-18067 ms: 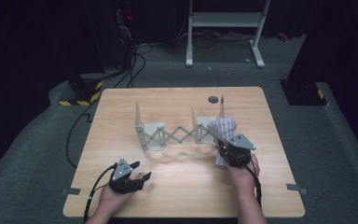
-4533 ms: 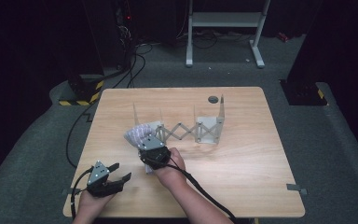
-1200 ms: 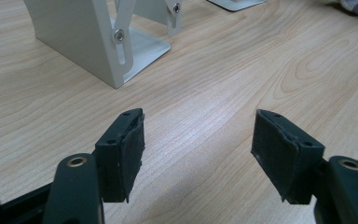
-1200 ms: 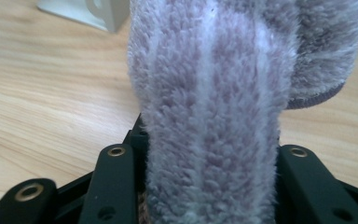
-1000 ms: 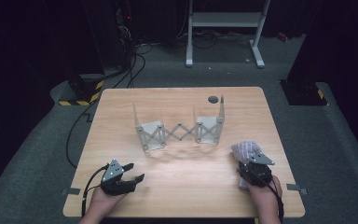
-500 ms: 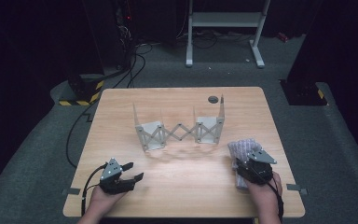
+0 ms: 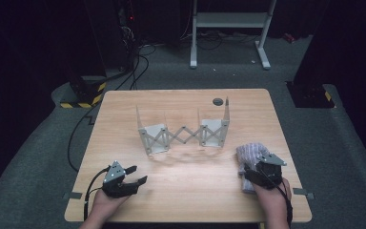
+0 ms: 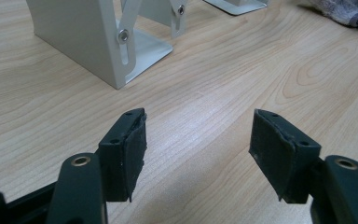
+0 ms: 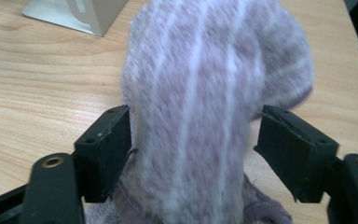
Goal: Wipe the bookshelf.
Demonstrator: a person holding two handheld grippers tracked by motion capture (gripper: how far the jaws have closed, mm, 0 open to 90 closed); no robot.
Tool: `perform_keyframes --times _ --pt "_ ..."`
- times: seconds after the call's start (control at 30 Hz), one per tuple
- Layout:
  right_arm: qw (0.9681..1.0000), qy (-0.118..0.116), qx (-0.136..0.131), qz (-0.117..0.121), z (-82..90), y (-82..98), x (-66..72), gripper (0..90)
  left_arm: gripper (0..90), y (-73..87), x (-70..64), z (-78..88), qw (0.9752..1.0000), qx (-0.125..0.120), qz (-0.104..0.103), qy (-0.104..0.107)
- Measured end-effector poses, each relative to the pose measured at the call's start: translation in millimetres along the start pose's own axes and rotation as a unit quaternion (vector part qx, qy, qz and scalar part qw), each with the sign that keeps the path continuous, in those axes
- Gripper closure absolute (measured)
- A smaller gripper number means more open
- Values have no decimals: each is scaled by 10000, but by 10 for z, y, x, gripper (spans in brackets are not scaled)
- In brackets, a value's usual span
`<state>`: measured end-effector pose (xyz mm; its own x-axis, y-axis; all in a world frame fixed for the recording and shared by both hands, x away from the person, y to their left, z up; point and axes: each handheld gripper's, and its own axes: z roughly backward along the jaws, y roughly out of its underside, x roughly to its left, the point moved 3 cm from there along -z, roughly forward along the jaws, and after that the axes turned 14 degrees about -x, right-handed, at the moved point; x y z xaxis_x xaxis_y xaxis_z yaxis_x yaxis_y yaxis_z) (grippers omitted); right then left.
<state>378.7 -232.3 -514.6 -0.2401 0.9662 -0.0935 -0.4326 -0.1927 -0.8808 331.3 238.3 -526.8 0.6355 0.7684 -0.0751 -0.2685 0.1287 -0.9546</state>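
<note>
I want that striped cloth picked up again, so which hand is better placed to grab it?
Right. The right gripper already has the striped cloth between its jaws, which have just been opening. The left gripper sits open near the table's opposite corner, far from the cloth.

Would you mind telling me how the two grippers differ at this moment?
The left gripper has bare wood between its jaws; the right gripper has the striped cloth between its jaws, which have just been opening. The left sits near the rack; the right at the table's right edge. Both are open.
</note>
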Motion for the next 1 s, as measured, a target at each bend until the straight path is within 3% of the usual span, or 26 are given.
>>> perform_keyframes --times 0.37,0.5,0.63,0.7,0.87,1.0 --pt "9984 -3 -568 37 202 -187 108 265 364 -11 -17 -39 10000 15 -2 70" --pt "9952 -220 -954 58 255 -279 283 388 372 -17 -26 -43 10000 26 -33 84" --pt "9926 -562 -1079 60 109 -424 561 513 383 -12 -25 -28 9999 5 -35 117" --pt "9916 -598 -1117 260 -16 -535 691 580 382 -15 -24 -21 9999 -13 -51 136" --pt "9937 -372 -996 344 -401 -743 800 665 382 -28 -17 0 9999 -35 -27 119" --pt "9951 -220 -903 328 -538 -756 788 699 382 -17 -13 14 10000 -16 -33 82"
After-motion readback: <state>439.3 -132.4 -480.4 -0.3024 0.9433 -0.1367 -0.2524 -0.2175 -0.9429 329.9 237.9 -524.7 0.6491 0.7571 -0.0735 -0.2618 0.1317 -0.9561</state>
